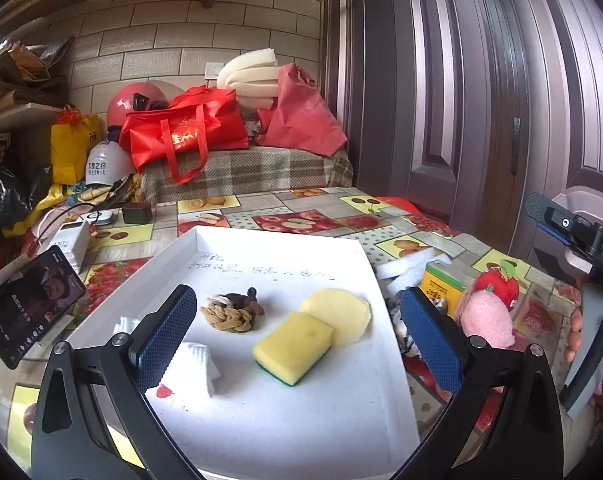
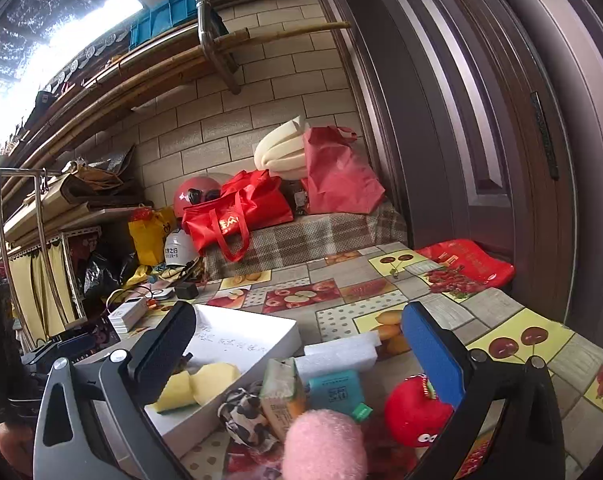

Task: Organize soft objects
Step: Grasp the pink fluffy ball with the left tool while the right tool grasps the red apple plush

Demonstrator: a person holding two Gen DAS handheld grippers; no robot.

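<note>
Left tongs (image 1: 297, 328) spread wide above the white tray (image 1: 261, 420), nothing between the pads. In the tray: a yellow sponge (image 1: 293, 347) with a green underside, touching a pale yellow round sponge (image 1: 341, 312) just behind it; a braided rope knot (image 1: 232, 312) further left; a folded white cloth (image 1: 195, 364) partly hidden behind the left pad. Faint handwriting on the tray floor near its far wall, too blurred to read.

Right of the tray, on the fruit-patterned counter (image 1: 301, 208): a pink fluffy ball (image 1: 486, 320), a red apple plush (image 1: 497, 284) just behind it, a green-and-yellow carton (image 1: 441, 286), white foam pieces (image 1: 409, 268), and a black-and-white patterned cloth (image 1: 405, 336) against the tray's right wall.

Right tongs (image 2: 301, 364) likewise spread wide and empty, hovering over that same cluster: pink fluffy ball (image 2: 325, 444) closest to the lens, red apple plush (image 2: 415, 414) beside the blue pad, carton (image 2: 281, 400), a teal box (image 2: 335, 392), patterned cloth (image 2: 243, 420), foam pieces (image 2: 337, 354). Tray corner (image 2: 257, 328) at left with both yellow sponges visible inside.

Phone (image 1: 29, 304) propped at the counter's left edge, screen lit. Red bags (image 1: 185, 128) and possibly a helmet (image 1: 131, 104) piled on the plaid-covered surface behind.
</note>
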